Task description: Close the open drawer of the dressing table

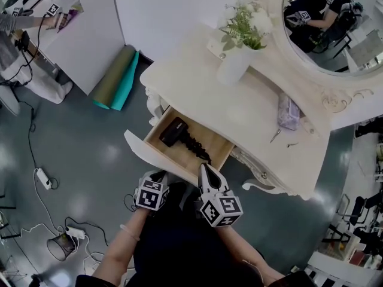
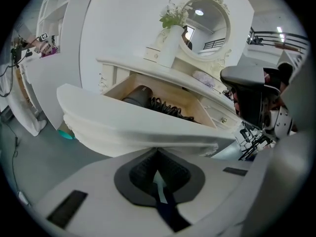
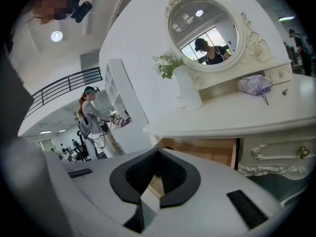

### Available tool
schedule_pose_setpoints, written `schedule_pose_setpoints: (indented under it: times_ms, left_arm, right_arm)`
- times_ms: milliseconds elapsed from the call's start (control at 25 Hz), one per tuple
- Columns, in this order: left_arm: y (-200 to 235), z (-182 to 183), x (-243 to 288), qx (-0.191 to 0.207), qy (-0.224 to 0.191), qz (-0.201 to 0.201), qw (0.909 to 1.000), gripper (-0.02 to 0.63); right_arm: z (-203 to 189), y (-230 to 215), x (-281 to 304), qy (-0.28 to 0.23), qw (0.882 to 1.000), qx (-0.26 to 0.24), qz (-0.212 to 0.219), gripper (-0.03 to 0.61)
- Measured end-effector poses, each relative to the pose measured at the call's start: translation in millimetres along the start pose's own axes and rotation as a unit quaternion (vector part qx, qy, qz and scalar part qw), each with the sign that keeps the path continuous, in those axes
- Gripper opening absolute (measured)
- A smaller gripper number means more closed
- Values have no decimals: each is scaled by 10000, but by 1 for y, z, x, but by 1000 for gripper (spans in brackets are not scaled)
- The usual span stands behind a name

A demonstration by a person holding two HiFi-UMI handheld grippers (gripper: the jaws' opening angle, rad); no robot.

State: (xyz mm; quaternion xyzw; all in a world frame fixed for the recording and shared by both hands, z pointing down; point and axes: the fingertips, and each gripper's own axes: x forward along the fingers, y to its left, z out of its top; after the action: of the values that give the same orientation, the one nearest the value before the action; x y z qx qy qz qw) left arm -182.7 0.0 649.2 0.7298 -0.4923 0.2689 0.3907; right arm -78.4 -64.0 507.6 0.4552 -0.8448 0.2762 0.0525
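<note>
The cream dressing table [image 1: 251,118] has its drawer [image 1: 152,154] pulled out toward me. A black hair dryer [image 1: 173,130] with a coiled cord lies inside. My left gripper [image 1: 157,177] is shut, its tips up against the outer face of the drawer front [image 2: 138,125]. My right gripper [image 1: 203,168] is also shut, at the right end of the drawer front, holding nothing. In the left gripper view the hair dryer [image 2: 138,95] shows over the drawer's edge. The right gripper view looks into the drawer's wooden inside [image 3: 210,152] under the tabletop [image 3: 247,117].
On the tabletop stand a white vase with flowers [image 1: 236,58] and a purple pouch [image 1: 288,112], below an oval mirror [image 1: 335,28]. Rolled mats [image 1: 116,76] lean left of the table. A power strip [image 1: 43,177] and cables lie on the floor. A knobbed side drawer [image 3: 276,154] sits shut.
</note>
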Motion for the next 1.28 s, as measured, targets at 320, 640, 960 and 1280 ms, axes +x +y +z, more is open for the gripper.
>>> schedule_pose_setpoints:
  times_ms: [320,640,960,1280]
  left_arm:
    - [-3,13,10,176,-119,-15,9998,-3]
    - [-4,25,18,388,-276,46,9989,-2]
    - [-10,39,27,551,-350,-106,9978,-2]
    - [-14,51,41,583,-383,-120,9975,-2]
  right_arm:
    - [7,-17,-10,-181,9993,119,-316,26]
    - [10,-32,-23,-307,9975,219,-602,26]
    - [12,-45,-33,-365,9957,283,-797,26]
    - [13,-58,-47,-434,9932,319,-1031,26]
